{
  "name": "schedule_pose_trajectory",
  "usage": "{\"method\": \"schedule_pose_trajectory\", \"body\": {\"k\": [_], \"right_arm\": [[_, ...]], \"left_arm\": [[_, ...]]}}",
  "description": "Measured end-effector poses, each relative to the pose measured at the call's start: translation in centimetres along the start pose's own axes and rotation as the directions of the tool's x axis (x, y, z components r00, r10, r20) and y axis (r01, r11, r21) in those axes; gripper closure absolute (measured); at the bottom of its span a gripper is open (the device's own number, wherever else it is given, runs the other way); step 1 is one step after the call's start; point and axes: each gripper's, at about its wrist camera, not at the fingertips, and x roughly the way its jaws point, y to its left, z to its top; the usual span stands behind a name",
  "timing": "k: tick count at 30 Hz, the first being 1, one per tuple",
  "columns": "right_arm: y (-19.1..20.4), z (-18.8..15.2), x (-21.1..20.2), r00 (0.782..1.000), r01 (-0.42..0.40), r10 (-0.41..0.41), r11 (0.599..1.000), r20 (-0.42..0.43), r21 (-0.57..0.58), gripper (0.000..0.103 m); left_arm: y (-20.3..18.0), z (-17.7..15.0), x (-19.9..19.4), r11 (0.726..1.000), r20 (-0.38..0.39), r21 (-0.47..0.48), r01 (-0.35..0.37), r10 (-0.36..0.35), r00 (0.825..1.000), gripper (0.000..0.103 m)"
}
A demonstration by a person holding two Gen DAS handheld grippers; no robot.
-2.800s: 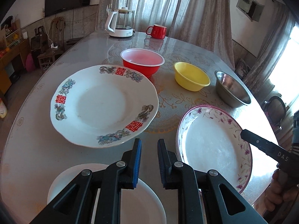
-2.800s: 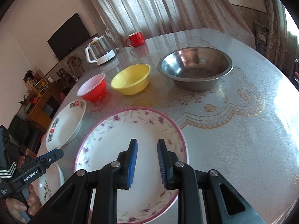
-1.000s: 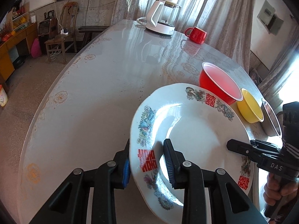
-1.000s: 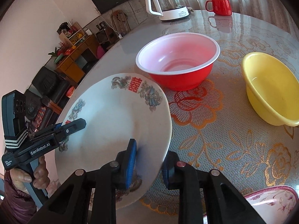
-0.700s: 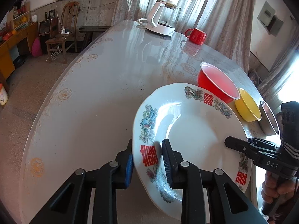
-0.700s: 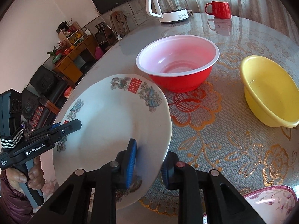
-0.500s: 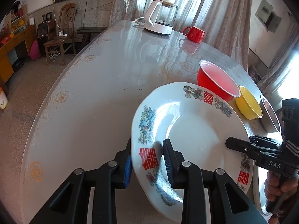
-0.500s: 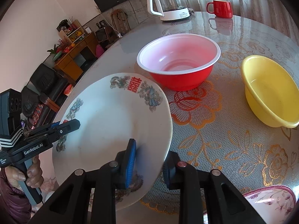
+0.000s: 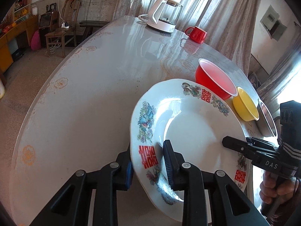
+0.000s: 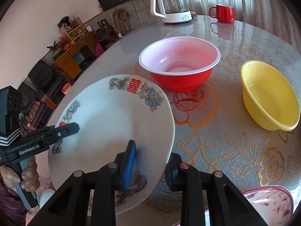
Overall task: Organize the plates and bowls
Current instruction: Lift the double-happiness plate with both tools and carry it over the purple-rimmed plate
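A white plate with red characters and bird motifs [image 9: 193, 131] is held above the table by both grippers. My left gripper [image 9: 148, 166] is shut on its near-left rim. My right gripper [image 10: 149, 164] is shut on the opposite rim of the same plate [image 10: 112, 124]. The right gripper also shows in the left wrist view [image 9: 250, 148], and the left gripper in the right wrist view [image 10: 56, 133]. A red bowl [image 10: 179, 66], a yellow bowl [image 10: 269, 96] and a steel bowl [image 9: 266, 120] stand behind the plate. A floral plate [image 10: 269, 203] lies at the bottom right.
A white kettle [image 9: 163, 15] and a red mug [image 9: 196, 34] stand at the far end of the round table [image 9: 84, 94]. A small white plate [image 10: 47, 197] peeks out below the held plate. A chair and cabinets stand beyond the table's left edge.
Both grippers closed on the red-character plate and lifted it off the table. Over the last second the plate has stayed held with only slight shifts.
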Motion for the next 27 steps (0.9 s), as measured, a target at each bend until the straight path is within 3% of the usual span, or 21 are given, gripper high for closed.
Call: {"method": "schedule_pose_trajectory", "body": {"k": [7, 12, 24, 27], "right_arm": [[0.4, -0.2, 0.1, 1.000, 0.006, -0.005, 0.998, 0.003, -0.062, 0.074], [0.4, -0.2, -0.2, 0.999, 0.025, -0.024, 0.999, 0.033, -0.035, 0.076], [0.7, -0.3, -1.0, 0.999, -0.026, 0.027, 0.999, 0.039, -0.032, 0.079], [0.1, -0.4, -0.5, 0.998, -0.057, 0.057, 0.998, 0.011, -0.018, 0.079]], "left_arm": [[-0.7, 0.5, 0.3, 0.998, 0.004, 0.026, -0.057, 0.057, 0.998, 0.071], [-0.5, -0.1, -0.3, 0.998, 0.003, 0.039, -0.038, 0.038, 0.999, 0.072], [-0.8, -1.1, -1.8, 0.995, 0.035, 0.097, -0.037, 0.034, 0.999, 0.074], [-0.6, -1.1, -1.3, 0.995, 0.009, 0.093, -0.028, 0.027, 1.000, 0.074]]}}
